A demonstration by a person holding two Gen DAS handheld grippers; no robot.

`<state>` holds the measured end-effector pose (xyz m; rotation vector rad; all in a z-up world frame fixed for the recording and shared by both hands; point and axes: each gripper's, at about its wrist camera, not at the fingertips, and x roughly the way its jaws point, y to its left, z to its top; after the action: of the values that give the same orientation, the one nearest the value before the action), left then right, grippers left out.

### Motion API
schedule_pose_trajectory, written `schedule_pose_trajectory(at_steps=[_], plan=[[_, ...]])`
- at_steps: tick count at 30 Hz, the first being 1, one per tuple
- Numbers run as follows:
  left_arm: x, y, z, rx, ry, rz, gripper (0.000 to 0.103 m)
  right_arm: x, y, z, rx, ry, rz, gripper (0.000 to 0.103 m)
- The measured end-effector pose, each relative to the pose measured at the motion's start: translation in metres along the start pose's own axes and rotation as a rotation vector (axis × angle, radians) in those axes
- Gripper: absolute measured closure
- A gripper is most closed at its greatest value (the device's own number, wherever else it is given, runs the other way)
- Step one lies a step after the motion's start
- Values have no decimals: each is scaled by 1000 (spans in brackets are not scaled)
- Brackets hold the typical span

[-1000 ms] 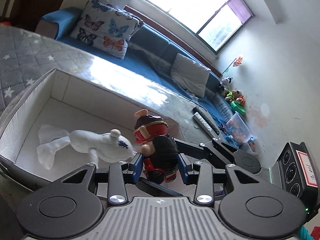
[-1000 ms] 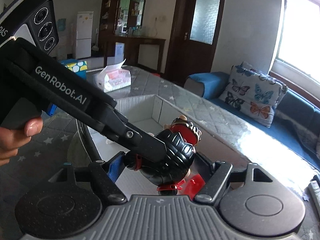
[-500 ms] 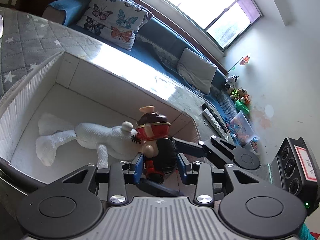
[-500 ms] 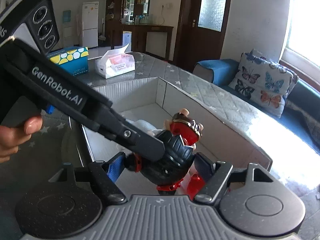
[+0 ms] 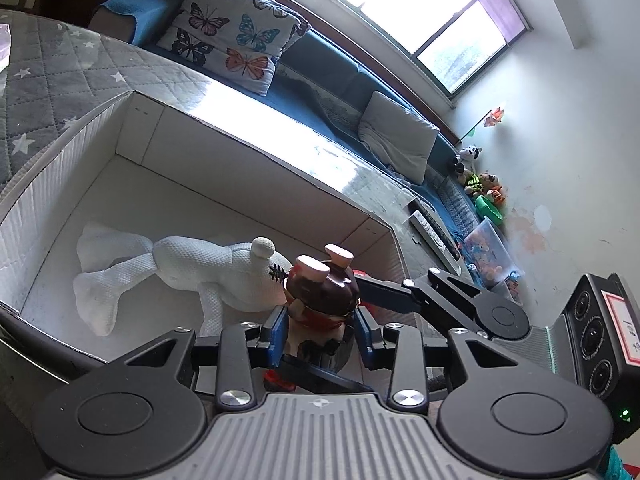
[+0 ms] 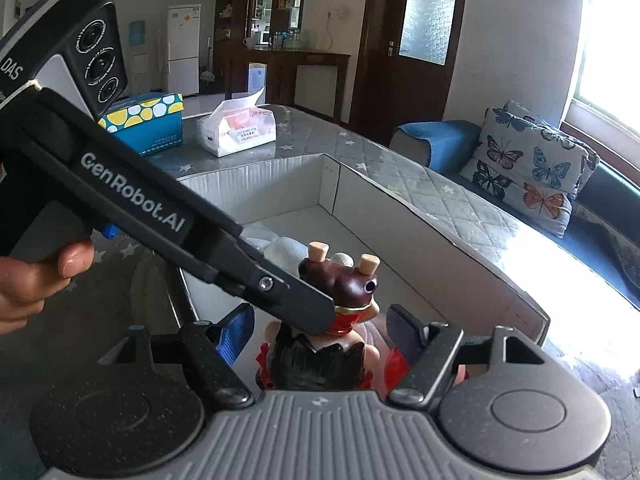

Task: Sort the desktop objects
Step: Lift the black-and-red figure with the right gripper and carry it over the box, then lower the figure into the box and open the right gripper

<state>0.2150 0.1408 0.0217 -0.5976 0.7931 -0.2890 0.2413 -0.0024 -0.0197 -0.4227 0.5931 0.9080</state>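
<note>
Partly the figurine (image 5: 320, 300) hides behind the left tool (image 5: 320, 330), clamped

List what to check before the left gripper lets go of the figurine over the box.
1. Left gripper grip on the figurine: ok, the blue pads press on both of its sides.
2. Figurine over the white box: ok, it is inside the box walls.
3. Figurine touching the box floor: cannot tell, its base is hidden.
4. Landing spot: not ok, the white plush toy lies with its head right beside the figurine.
5. Right gripper out of the way: not ok, its open fingers flank the figurine, though they do not clamp it.
</note>
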Motion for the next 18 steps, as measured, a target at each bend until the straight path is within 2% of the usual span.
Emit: schedule_pose_trajectory(at_steps=[18], plan=[[-14, -2, -6, -11, -17, 42, 65, -26, 2, -6, 33, -42, -36, 28]])
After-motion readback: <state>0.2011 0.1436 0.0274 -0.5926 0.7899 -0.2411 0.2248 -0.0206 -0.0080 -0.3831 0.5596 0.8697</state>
